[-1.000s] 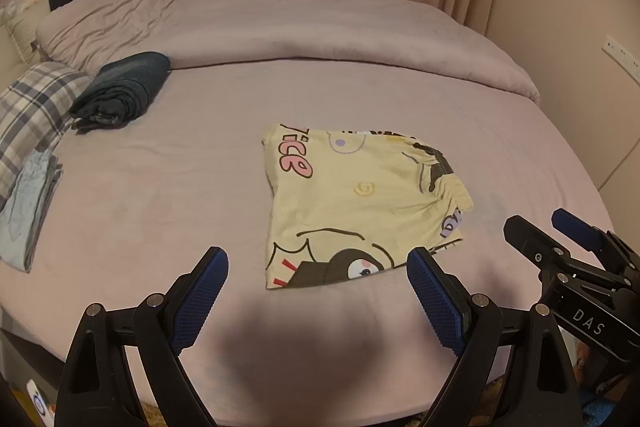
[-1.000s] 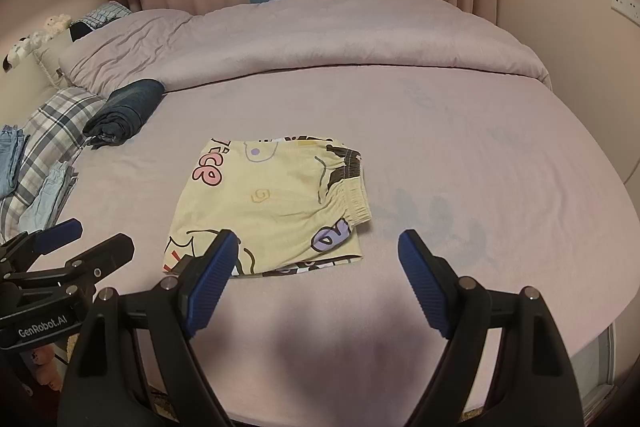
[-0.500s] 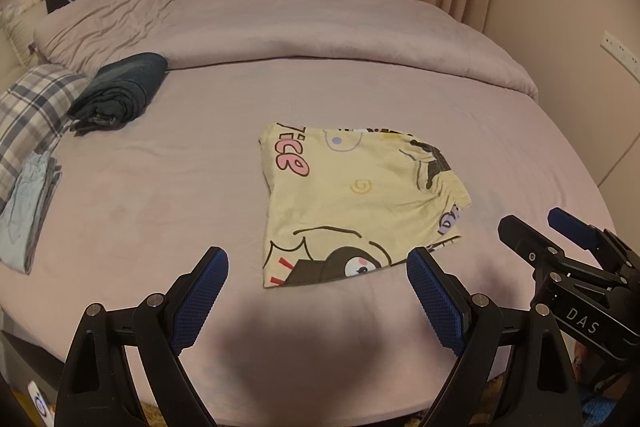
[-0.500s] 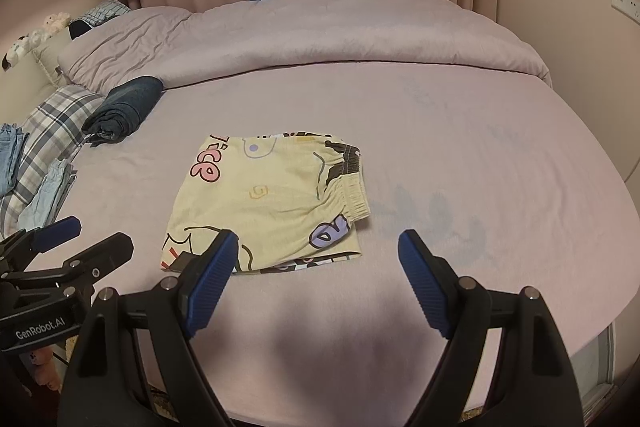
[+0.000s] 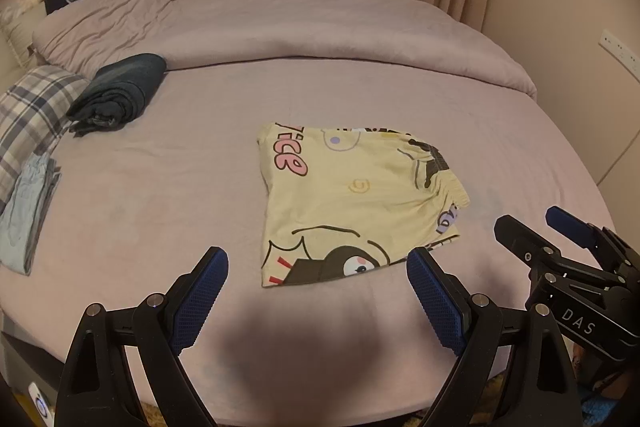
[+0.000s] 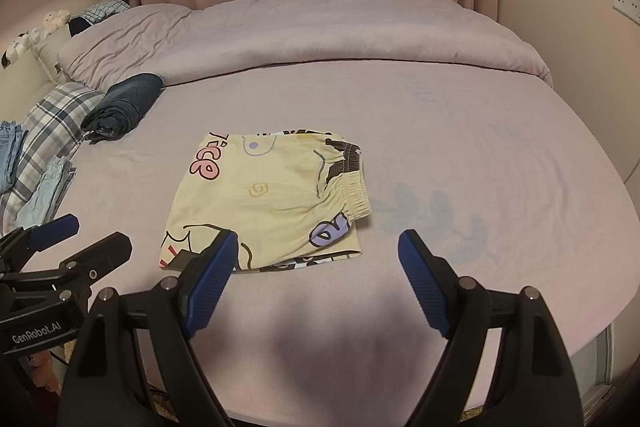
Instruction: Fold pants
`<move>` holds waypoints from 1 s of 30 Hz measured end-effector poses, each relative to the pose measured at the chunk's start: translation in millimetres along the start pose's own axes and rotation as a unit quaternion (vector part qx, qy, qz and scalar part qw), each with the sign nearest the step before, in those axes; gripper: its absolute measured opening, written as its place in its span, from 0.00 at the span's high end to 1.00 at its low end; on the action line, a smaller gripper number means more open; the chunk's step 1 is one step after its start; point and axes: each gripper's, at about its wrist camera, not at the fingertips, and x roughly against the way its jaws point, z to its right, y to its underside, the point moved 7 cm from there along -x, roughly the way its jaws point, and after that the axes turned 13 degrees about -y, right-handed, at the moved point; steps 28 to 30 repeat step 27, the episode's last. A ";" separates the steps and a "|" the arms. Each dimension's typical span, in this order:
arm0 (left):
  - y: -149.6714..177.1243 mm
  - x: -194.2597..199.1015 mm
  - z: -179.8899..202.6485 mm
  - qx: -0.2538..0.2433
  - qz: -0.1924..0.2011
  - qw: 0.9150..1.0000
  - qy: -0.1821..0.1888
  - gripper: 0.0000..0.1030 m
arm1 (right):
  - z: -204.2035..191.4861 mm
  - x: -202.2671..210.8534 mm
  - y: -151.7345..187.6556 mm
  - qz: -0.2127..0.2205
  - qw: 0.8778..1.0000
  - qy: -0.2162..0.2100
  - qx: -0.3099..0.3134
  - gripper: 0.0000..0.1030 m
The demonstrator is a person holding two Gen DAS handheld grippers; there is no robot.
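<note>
Yellow cartoon-print pants [image 5: 352, 203] lie folded flat in the middle of the lilac bed [image 5: 168, 195], waistband to the right. They also show in the right wrist view [image 6: 268, 203]. My left gripper [image 5: 318, 291] is open and empty, held above the bed's near edge just short of the pants' front hem. My right gripper [image 6: 316, 275] is open and empty, near the pants' front right corner. Each gripper shows in the other's view: the right one [image 5: 560, 239] at the right, the left one [image 6: 60, 243] at the left.
A rolled dark garment [image 5: 120, 91] lies at the back left. A plaid pillow [image 5: 32, 115] and folded light blue clothes [image 5: 24, 211] sit at the left edge. A bunched duvet [image 5: 320, 23] covers the far side. A wall [image 5: 592, 27] stands to the right.
Both grippers have drawn back slightly from the pants and stay open. The pants have not moved.
</note>
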 end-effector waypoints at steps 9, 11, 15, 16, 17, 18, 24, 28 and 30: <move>-0.7 -0.7 -0.6 -0.001 0.000 1.000 0.000 0.11 | 0.6 0.3 -0.1 0.000 1.000 0.000 0.000 0.20; -0.5 -0.1 -0.6 -0.002 0.001 1.000 0.000 0.11 | 0.8 0.3 -0.1 -0.001 1.000 0.000 0.000 0.20; -0.2 0.3 -0.1 -0.002 0.000 1.000 0.002 0.11 | 1.0 0.8 0.1 -0.001 1.000 0.001 0.000 0.20; -0.2 0.4 -0.3 -0.002 0.000 1.000 0.001 0.11 | 1.1 0.6 -0.1 -0.001 1.000 0.000 0.000 0.20; -0.3 0.3 0.0 -0.002 0.001 1.000 0.002 0.11 | 1.3 0.5 -0.1 -0.001 1.000 0.000 0.001 0.20; -0.1 0.3 0.1 -0.002 0.000 1.000 0.002 0.11 | 1.3 0.7 0.2 -0.001 1.000 0.001 0.000 0.20; 0.9 0.3 0.0 -0.002 -0.001 1.000 0.001 0.11 | 2.5 -0.6 2.3 -0.004 1.000 0.002 0.001 0.20; 0.8 0.2 0.0 -0.002 -0.001 1.000 0.000 0.11 | 2.8 -0.6 2.5 -0.004 1.000 0.003 0.002 0.20; 0.8 0.2 0.0 -0.002 -0.001 1.000 0.000 0.11 | 2.8 -0.6 2.5 -0.004 1.000 0.003 0.002 0.20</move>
